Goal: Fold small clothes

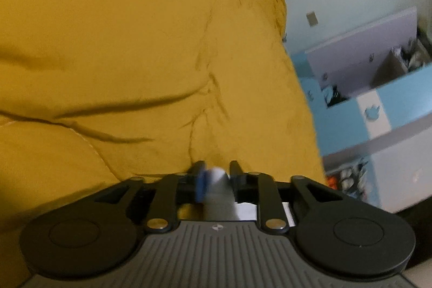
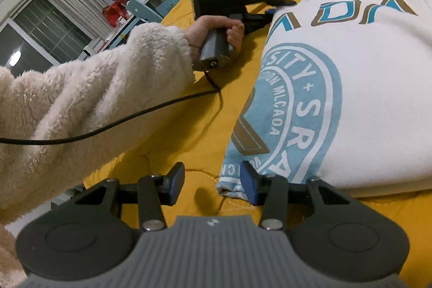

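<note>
White cotton T-shirt (image 2: 359, 88), folded into a thick flat rectangle, lies on a bed under a mustard-yellow quilt (image 2: 194, 126) with soft wrinkles and stitched seams. The shirt carries a round light-blue printed emblem with white letters, and larger blue and brown letters at its far part.

The right claw (image 2: 213, 184) stands open at the near left corner of the shirt. Its right blue pad touches the printed edge there, and its left pad is over bare quilt; nothing is pinched.

The left claw (image 1: 214, 178) has pale cloth between its black fingers, seen blurred in its own view. From the right wrist view it reaches the far left edge of the shirt. Whether the pads press on the cloth, I cannot tell.

A hand (image 2: 216, 31) out of a fluffy cream fleece sleeve (image 2: 89, 99) holds its dark smooth handle, and a thin black cable (image 2: 121, 123) runs across the sleeve.
</note>
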`<state>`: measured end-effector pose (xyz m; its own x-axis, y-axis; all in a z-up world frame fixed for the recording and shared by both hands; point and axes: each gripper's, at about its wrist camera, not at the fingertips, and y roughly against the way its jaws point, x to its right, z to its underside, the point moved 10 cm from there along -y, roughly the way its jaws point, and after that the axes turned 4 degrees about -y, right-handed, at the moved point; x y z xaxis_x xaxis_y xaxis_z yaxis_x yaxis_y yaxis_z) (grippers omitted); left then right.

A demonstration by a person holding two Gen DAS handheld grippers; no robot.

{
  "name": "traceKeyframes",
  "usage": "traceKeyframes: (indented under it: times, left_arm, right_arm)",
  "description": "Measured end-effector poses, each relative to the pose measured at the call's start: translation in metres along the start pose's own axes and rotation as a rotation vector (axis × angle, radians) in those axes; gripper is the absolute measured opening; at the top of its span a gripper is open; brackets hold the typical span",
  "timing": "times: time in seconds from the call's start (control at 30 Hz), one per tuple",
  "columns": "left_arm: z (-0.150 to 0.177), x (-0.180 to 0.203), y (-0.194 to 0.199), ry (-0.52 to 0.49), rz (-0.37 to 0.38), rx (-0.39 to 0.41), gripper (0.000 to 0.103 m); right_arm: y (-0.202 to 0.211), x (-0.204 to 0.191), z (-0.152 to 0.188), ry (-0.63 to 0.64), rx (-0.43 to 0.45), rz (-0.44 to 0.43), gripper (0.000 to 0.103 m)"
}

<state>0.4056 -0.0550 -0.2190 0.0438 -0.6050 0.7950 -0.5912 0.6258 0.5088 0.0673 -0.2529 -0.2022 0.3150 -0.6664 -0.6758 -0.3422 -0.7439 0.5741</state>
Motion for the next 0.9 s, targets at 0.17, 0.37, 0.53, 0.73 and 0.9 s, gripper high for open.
traceKeyframes:
  times: [0.17, 0.37, 0.53, 0.73, 0.9]
  left_arm:
    - [0.004, 0.032, 0.064, -0.075, 0.065, 0.017, 0.049]
    - [0.069, 0.052, 0.148, -0.048, 0.166, -0.025, 0.083]
    - [0.136, 0.04, 0.17, 0.028, 0.141, -0.121, 0.084]
    - [0.183, 0.031, 0.158, -0.009, 0.076, -0.205, 0.083]
    - [0.196, 0.029, 0.15, -0.067, 0.051, -0.271, 0.084]
  right_arm:
    - [0.065, 0.01, -0.043, -0.022, 0.138, -0.085, 0.048]
    - [0.138, 0.087, -0.121, -0.039, 0.297, 0.058, 0.064]
    - [0.137, 0.164, -0.156, -0.135, 0.301, 0.145, 0.065]
    - [0.104, 0.208, -0.176, -0.256, 0.224, 0.095, 0.064]
    - [0.081, 0.221, -0.181, -0.261, 0.163, 0.132, 0.064]
